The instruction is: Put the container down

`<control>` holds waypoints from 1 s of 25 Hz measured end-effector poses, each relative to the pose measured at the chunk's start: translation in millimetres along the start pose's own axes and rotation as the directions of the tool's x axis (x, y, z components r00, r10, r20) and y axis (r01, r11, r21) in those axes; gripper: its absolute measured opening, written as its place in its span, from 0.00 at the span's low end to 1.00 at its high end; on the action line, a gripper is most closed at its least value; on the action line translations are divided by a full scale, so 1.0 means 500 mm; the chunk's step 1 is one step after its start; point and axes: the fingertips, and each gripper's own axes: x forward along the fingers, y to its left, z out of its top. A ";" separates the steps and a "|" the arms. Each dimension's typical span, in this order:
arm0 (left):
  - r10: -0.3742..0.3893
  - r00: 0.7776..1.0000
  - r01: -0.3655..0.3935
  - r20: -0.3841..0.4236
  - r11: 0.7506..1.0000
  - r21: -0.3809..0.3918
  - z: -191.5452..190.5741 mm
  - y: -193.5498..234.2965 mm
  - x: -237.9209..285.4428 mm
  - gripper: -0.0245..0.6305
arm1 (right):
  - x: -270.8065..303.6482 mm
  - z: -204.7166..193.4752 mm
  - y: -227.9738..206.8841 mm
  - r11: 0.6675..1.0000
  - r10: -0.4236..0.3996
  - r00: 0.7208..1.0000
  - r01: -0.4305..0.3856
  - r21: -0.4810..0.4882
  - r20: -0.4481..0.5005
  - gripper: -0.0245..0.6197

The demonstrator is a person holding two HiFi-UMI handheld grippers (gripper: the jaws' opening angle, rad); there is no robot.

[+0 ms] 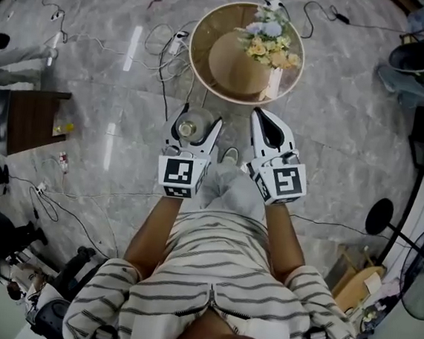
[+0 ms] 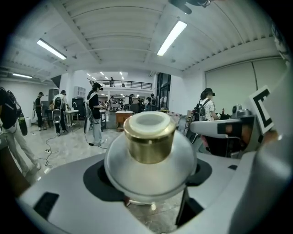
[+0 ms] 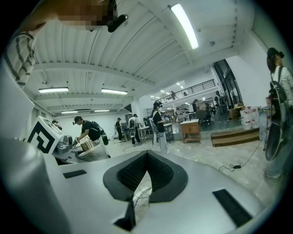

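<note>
Grey marble floor (image 1: 336,117) runs under me, strewn with cables. A round table (image 1: 200,59) stands at twelve o'clock, with flowers (image 1: 269,44) on the side toward its two o'clock edge.

My left claw (image 1: 196,120) is out at about eleven o'clock from my chest, clamped on the container (image 1: 187,127). It is a squat, round-bodied jar held upright and off any surface, just short of the table's near rim. In the left gripper view the jar's pale body (image 2: 149,169) fills the gap between the jaws, and the dark pads press its sides at nine and three o'clock. Its gold cap (image 2: 149,139) stands clear above them.

My right claw (image 1: 269,129) sits beside it at one o'clock. Its jaws are brought together at the tips with nothing between them (image 3: 145,157).

I judge the body to be smooth glass or glaze, so it is stiff, slick and likely to crack on this hard floor. It looks fairly light, though I cannot tell whether it is filled. The widest girth, where I have it now, is the safest hold, because the curve would squirt out of a grip placed higher or lower. The cap may only be a loose lid, so I would not carry it by that. It wants lowering level until the base sits flat before I let go.
</note>
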 end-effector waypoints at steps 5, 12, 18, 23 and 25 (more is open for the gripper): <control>-0.011 1.000 0.011 -0.013 1.000 -0.010 -0.025 0.044 0.062 0.54 | 0.053 -0.026 -0.025 1.000 -0.022 1.000 0.022 0.001 0.000 0.05; -0.029 0.999 0.028 -0.039 0.999 -0.022 -0.091 0.087 0.167 0.55 | 0.117 -0.110 -0.070 0.998 -0.061 0.997 0.062 0.032 -0.038 0.05; -0.037 0.996 0.032 -0.084 0.998 -0.053 -0.175 0.111 0.249 0.54 | 0.170 -0.213 -0.100 0.995 -0.074 0.993 0.079 0.057 -0.094 0.05; -0.061 0.991 0.055 -0.119 0.997 -0.050 -0.240 0.128 0.309 0.54 | 0.208 -0.281 -0.118 0.992 -0.088 0.988 0.099 0.078 -0.125 0.05; -0.070 0.990 0.064 -0.126 0.997 -0.045 -0.265 0.133 0.330 0.54 | 0.219 -0.308 -0.121 0.991 -0.094 0.986 0.106 0.083 -0.135 0.05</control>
